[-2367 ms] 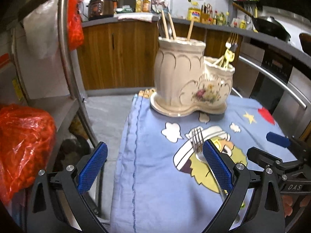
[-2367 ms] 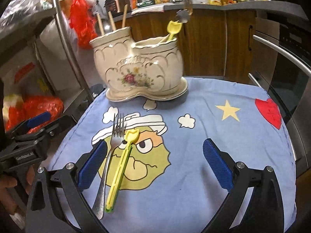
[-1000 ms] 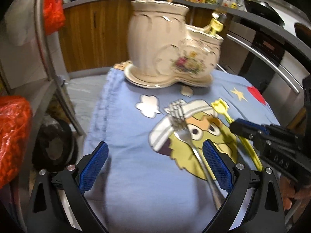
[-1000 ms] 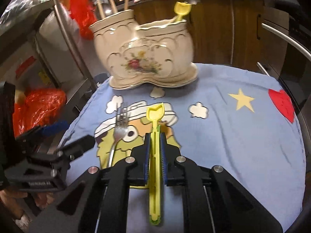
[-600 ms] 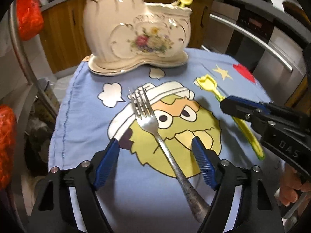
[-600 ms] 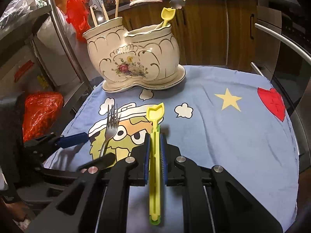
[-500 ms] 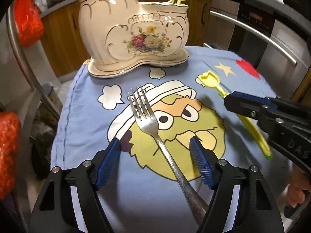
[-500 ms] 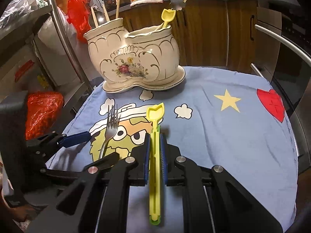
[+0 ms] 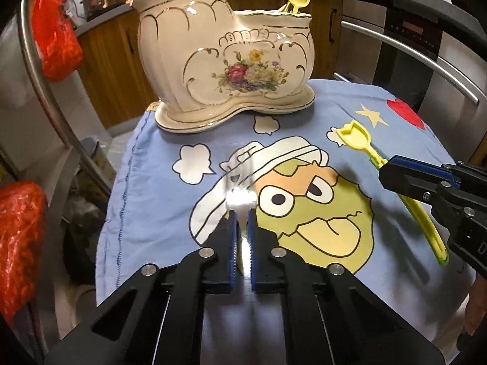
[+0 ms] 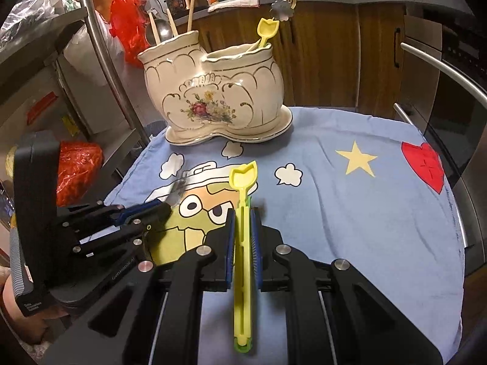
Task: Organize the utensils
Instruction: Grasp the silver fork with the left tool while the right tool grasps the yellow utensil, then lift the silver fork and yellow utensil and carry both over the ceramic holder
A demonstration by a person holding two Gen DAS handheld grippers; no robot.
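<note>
The left gripper (image 9: 242, 243) has its two blue pads pressed together on the thin handle of a metal fork (image 9: 240, 197). The fork looks blurry and very shiny, and its prongs stick out in front over the blue cartoon cloth (image 9: 146, 213). A metal fork is hard and stiff, a bit heavy for its size, and smooth, so I think it could slip or spin in the pads if it is held too near one end. The middle of the handle is the best place to hold it. The right gripper (image 10: 242, 243) is closed tight on a yellow plastic fork (image 10: 242, 231) shaped like a little shovel. It is held by the long flat handle, and the head pokes out in front. Plastic like this is very light and bends a little, so a soft squeeze should be enough. Farther back on the cloth stands the cream ceramic utensil holder (image 10: 213, 100) with painted flowers. It has two cups, one tall and one short. Wooden chopsticks (image 10: 172, 26) stand in the tall cup, and another yellow fork (image 10: 266, 32) leans in the short one. The holder can break, so the forks should go in gently.
</note>
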